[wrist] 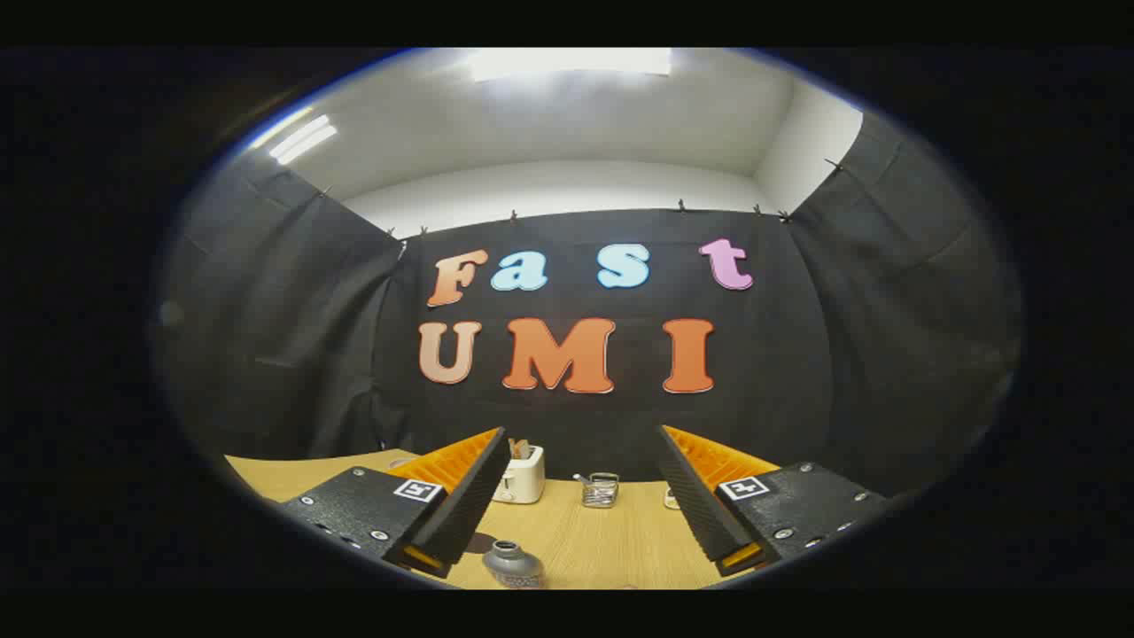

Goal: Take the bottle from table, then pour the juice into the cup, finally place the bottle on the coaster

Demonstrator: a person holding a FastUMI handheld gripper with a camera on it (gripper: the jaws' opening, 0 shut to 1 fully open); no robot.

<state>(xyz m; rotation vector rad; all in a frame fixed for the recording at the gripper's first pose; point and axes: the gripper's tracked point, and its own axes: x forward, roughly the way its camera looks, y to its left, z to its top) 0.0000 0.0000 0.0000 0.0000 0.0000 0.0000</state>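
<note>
Nearest to me, the fingers are spreading wide apart and gripping nothing; I am seeing bare wooden bench through the gap between them. Each finger's mount is carrying a small square black-and-white marker, and I am not making out any readable writing on those.

Down between the fingers, closer to the left one and low at the near edge of my view, the bottle is standing upright on the bench. I am looking onto its grey neck and round mouth from above, so its long axis is running vertically, mouth pointing up. A patterned band is wrapping its body, but it is too small for me to read. It is touching neither finger.

Beyond the fingers, toward the back of the bench, I am seeing a white toaster by the left fingertip, and a small wire rack beside it.
</note>
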